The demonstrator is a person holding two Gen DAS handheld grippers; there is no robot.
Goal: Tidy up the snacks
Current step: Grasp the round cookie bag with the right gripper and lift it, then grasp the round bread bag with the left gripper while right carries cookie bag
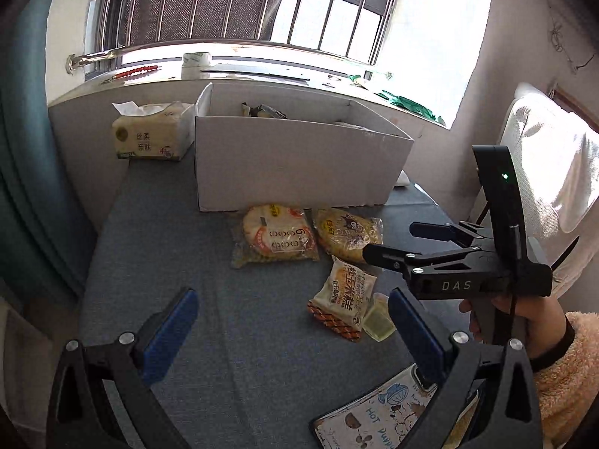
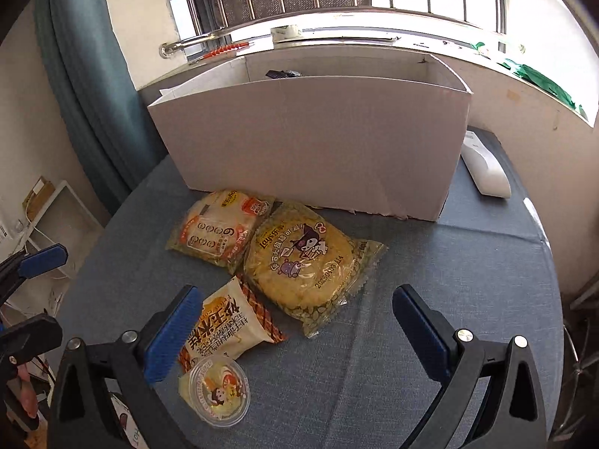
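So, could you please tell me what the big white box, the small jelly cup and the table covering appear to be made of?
The white box looks like matte cardboard: thin folded walls and a frayed bottom edge. The jelly cup seems to be clear glossy plastic with a printed film lid, as pale contents show through. The table covering appears to be grey-blue woven fabric, with a faint weave and soft creases.

A yellow soft-pack of tissues (image 1: 149, 133) sits on the grey-blue tablecloth (image 1: 187, 247); behind it, a white windowsill (image 1: 262, 78) and barred window (image 1: 239, 3), a teal curtain (image 1: 22, 157) to its left.
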